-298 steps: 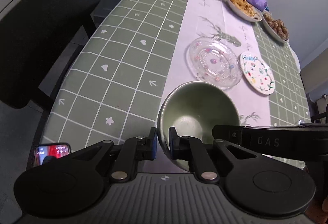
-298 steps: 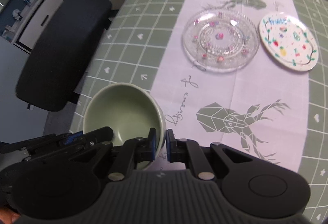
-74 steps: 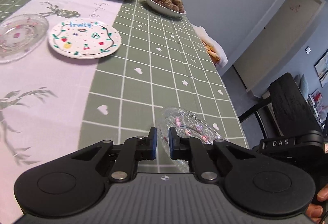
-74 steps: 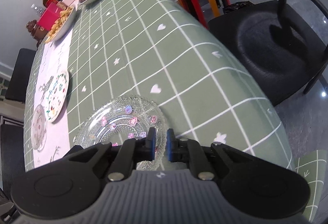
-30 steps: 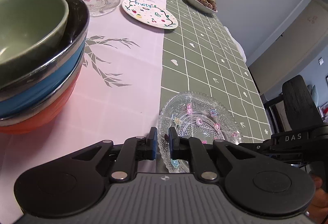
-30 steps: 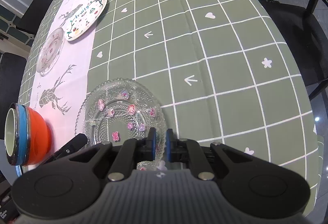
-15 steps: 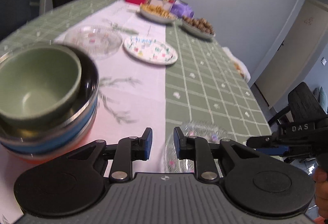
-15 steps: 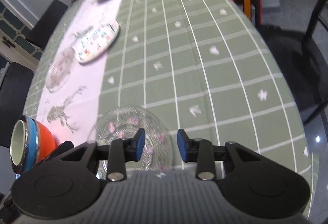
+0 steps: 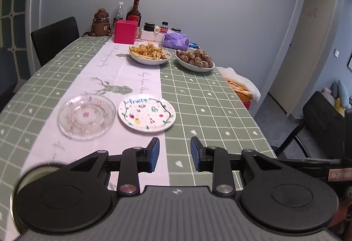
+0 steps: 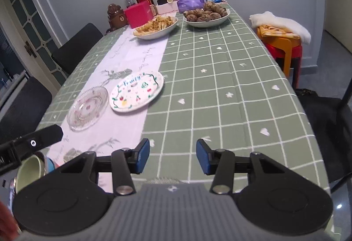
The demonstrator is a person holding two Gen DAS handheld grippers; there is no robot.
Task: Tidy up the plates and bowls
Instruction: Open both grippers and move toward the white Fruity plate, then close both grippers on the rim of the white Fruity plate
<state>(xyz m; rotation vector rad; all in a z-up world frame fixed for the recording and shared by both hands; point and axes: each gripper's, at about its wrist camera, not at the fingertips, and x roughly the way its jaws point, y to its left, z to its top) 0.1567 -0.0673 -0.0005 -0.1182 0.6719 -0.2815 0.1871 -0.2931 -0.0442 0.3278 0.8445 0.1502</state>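
1. The left gripper point(image 9: 175, 154) hangs above the table point(image 9: 211, 95) with its jaws opening and nothing between the blue pads point(image 9: 154, 154); only tablecloth shows in the gap.
2. The right gripper point(image 10: 172, 156) is likewise above the table, jaws opening, with nothing held between them.
3. Taking the painted fruit plate point(image 9: 147, 112) as landmark: it lies flat where the white runner point(image 9: 114, 78) meets the green checked cloth.
4. A clear glass plate point(image 9: 86, 116) sits just beside the fruit plate on its left, on the runner, apart from it.
5. Beyond the fruit plate, towards the wall, stand a white dish of fried food point(image 9: 149, 54) and, to its right, a dish of brown round food point(image 9: 195, 60).
6. Behind those are a pink box point(image 9: 125, 31), bottles and a purple packet point(image 9: 176, 41).
7. Nearer than the fruit plate, at the left edge of the right wrist view, a green bowl point(image 10: 29, 169) sits nested in a stack of bowls, partly hidden by the left gripper's finger.
8. A black chair point(image 9: 55, 38) stands at the table's far left side.
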